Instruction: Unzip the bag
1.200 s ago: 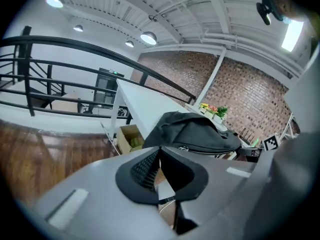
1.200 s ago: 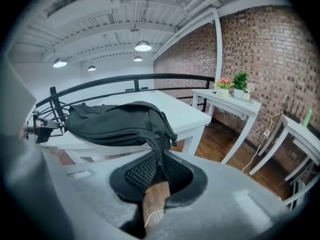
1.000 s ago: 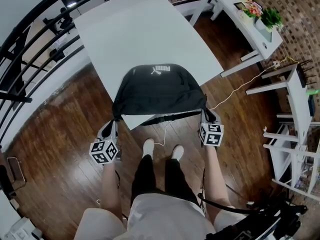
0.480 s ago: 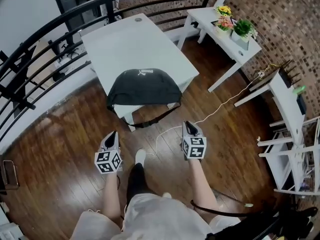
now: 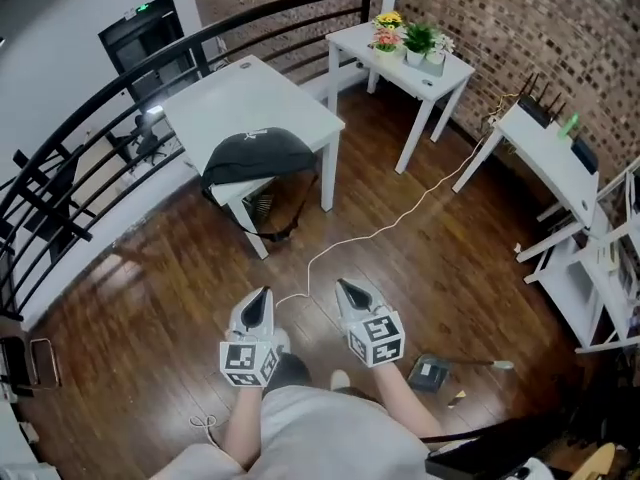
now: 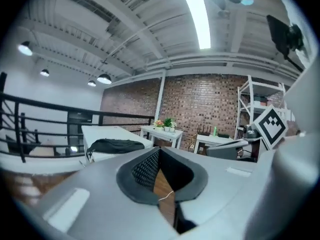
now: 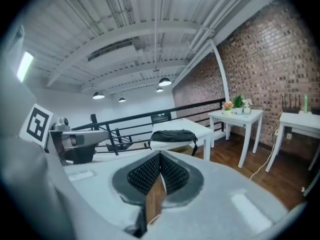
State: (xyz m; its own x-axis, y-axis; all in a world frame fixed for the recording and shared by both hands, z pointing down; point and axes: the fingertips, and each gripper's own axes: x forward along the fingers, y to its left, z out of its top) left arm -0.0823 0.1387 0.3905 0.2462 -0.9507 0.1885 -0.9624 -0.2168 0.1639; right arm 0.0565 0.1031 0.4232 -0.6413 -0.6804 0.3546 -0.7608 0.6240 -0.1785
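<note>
The black bag [image 5: 255, 153] lies on the near end of a white table [image 5: 235, 103], with its strap hanging below the table edge. It also shows far off in the left gripper view [image 6: 115, 145] and in the right gripper view [image 7: 174, 135]. Both grippers hover over the wooden floor, well short of the table. My left gripper [image 5: 261, 296] is shut with nothing between its pads [image 6: 148, 167]. My right gripper [image 5: 344, 286] is likewise shut and empty, its pads [image 7: 169, 173] pressed together.
A white side table [image 5: 405, 53] with potted plants stands by the brick wall. A white cable [image 5: 380, 230] runs across the floor. A black railing [image 5: 60, 168] curves at the left, white shelves [image 5: 560, 158] stand at the right, and a dark flat object [image 5: 432, 373] lies near my feet.
Both grippers have come off the bag's ends and moved back, away from the table. The bag has stayed on the table and now looks small and far.
</note>
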